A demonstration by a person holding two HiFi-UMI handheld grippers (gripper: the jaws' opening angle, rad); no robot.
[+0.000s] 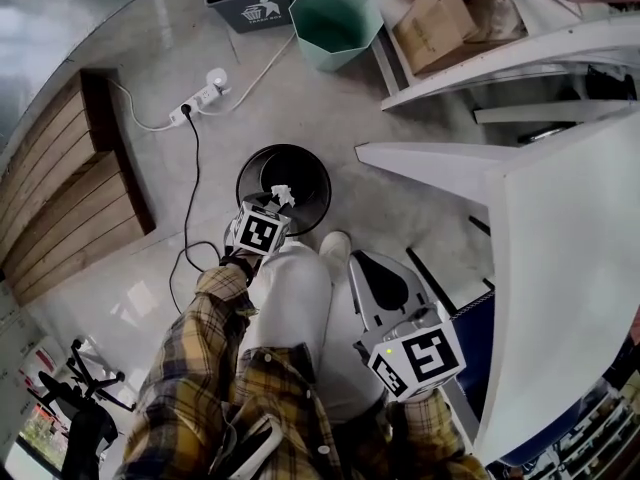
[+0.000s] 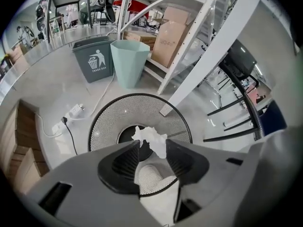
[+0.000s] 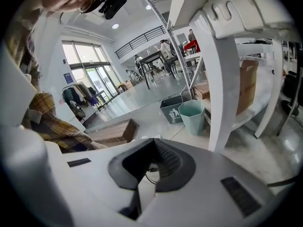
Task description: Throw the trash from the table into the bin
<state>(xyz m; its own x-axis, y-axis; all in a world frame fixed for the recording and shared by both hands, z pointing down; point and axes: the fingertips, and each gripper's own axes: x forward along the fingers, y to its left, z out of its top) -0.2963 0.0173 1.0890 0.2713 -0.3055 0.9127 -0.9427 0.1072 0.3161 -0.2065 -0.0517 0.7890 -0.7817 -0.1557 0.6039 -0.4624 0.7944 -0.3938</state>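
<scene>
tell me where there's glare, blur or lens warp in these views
Head view: fisheye bows the edges of the white table, soft sheen on the floor. Left gripper view: dark round vignette, mesh bin and crumpled tissue sharp. Right gripper view: windows blown out.

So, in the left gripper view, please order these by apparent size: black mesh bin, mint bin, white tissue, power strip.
1. black mesh bin
2. mint bin
3. white tissue, close behind; it is nearest the camera, so it looks enlarged
4. power strip
</scene>
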